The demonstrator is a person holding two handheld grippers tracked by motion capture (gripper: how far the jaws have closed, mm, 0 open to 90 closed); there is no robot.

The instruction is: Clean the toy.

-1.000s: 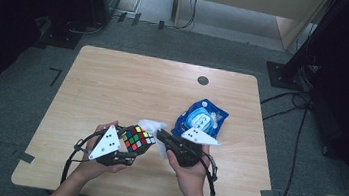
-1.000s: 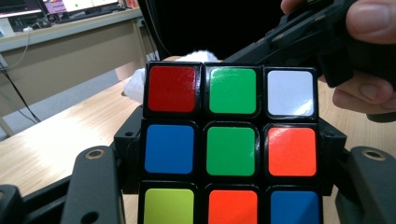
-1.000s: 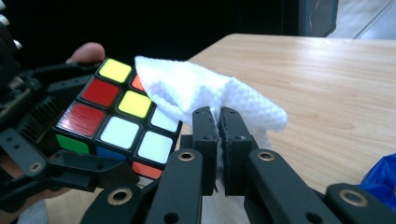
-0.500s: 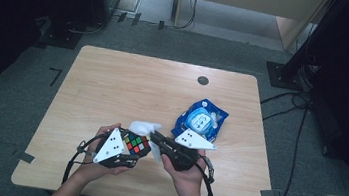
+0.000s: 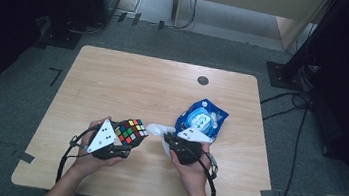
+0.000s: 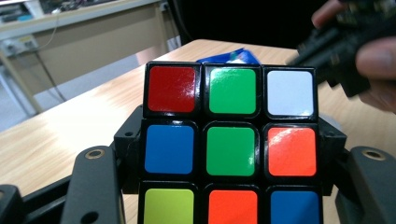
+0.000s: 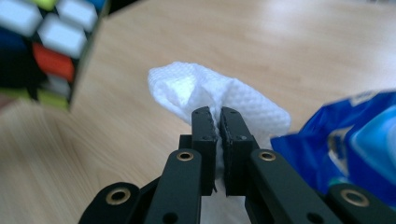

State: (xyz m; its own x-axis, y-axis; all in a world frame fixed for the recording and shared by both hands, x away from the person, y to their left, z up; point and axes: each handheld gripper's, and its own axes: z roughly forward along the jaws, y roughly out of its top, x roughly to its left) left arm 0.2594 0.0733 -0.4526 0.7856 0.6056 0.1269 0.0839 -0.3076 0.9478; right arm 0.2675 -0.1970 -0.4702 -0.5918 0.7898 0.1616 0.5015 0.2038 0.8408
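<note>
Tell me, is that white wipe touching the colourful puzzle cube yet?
Apart. In the right gripper view, the white wipe pinched in the right gripper has bare table showing between it and the cube.

No legible text, brand, number or sign anywhere. Blue pack (image 5: 202, 120), at 2 o'clock from the right gripper (image 5: 167, 138): white printed patch on its face, lettering too small and blurred to read. Cube (image 6: 231, 144): plain colour stickers, no logo or marking on the centre square. Grey plates on the grippers: only dark dots, no characters. Tabletop (image 5: 129, 80): round dark cap at 12 o'clock edge, unmarked.
</note>
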